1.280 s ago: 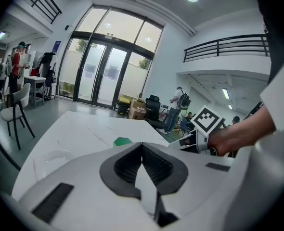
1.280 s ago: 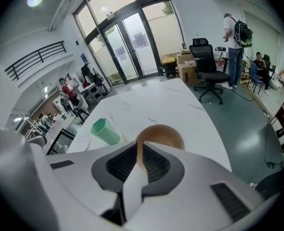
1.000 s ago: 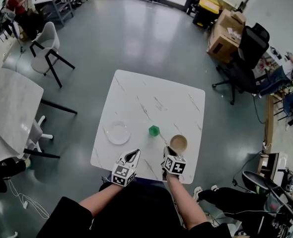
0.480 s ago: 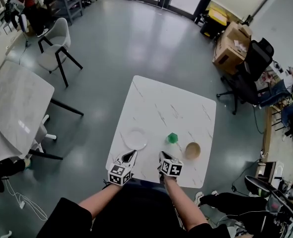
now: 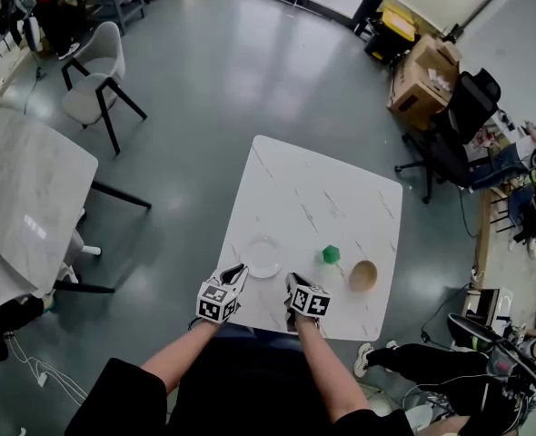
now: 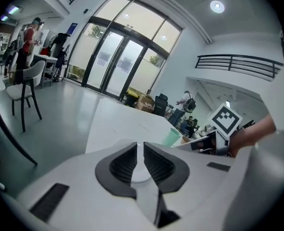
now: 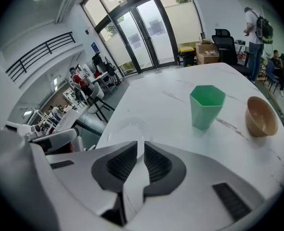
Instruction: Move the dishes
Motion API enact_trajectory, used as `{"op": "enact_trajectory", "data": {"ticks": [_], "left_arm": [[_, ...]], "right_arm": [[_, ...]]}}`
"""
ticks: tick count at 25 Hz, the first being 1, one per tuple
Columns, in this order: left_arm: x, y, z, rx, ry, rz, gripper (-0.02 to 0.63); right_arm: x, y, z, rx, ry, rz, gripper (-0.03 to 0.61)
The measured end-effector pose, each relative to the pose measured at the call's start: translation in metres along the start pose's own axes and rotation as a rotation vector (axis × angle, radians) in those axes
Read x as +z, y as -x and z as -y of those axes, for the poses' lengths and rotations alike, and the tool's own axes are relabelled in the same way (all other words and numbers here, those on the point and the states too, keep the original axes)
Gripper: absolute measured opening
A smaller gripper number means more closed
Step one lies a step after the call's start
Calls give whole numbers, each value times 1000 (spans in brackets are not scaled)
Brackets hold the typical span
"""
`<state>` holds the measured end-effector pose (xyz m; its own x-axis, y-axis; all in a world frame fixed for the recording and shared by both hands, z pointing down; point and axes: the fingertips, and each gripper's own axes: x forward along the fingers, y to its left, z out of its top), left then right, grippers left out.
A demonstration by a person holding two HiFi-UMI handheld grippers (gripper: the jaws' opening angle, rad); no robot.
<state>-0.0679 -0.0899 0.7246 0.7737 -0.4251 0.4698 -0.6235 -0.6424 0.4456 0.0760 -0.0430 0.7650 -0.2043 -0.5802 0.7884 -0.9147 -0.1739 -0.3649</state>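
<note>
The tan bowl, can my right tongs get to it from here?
Probably yes. The bowl sits on the bare table to the right of the right tongs with nothing between them; the green cup stands just beyond that path.

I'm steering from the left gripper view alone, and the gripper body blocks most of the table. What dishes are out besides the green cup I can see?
Observer: A tan bowl stands to the right of the cup, apart from it, toward the near right corner of the table.
Operator: Where is the plate relative to my gripper?
Observer: The plate lies flat just ahead of the left gripper, to the left of the cup.
Operator: Is the right gripper holding anything?
Observer: No. The right gripper has its jaws nearly together with nothing between them.
</note>
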Motion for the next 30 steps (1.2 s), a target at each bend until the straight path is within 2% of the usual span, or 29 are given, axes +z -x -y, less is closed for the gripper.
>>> {"op": "enact_trajectory", "data": {"ticks": [3,7,11,14,17,21,30], "left_arm": [[-13,-10,-23,21,54,-49,71],[-31,-28,-46,50,124,-120,113],[-45,-47,-61,75,168,-197,119],[-46,-61,-67,82,191,-233,121],[-47,-71,-70,88,193,-270,121],[-49,-78,-80,134,173,-292,121],[-60,-89,-79,109,171,-336,115]], "right_arm": [[0,-15,2,-1,6,-19,103],[0,-41,8,24,-7,-60,103],[-6,-63,16,19,-8,-129,103],[-7,-74,19,23,-48,-152,103],[-5,-80,18,38,-87,-156,103],[0,-86,16,49,-101,-160,103],[-4,-93,20,59,-93,-167,94]]}}
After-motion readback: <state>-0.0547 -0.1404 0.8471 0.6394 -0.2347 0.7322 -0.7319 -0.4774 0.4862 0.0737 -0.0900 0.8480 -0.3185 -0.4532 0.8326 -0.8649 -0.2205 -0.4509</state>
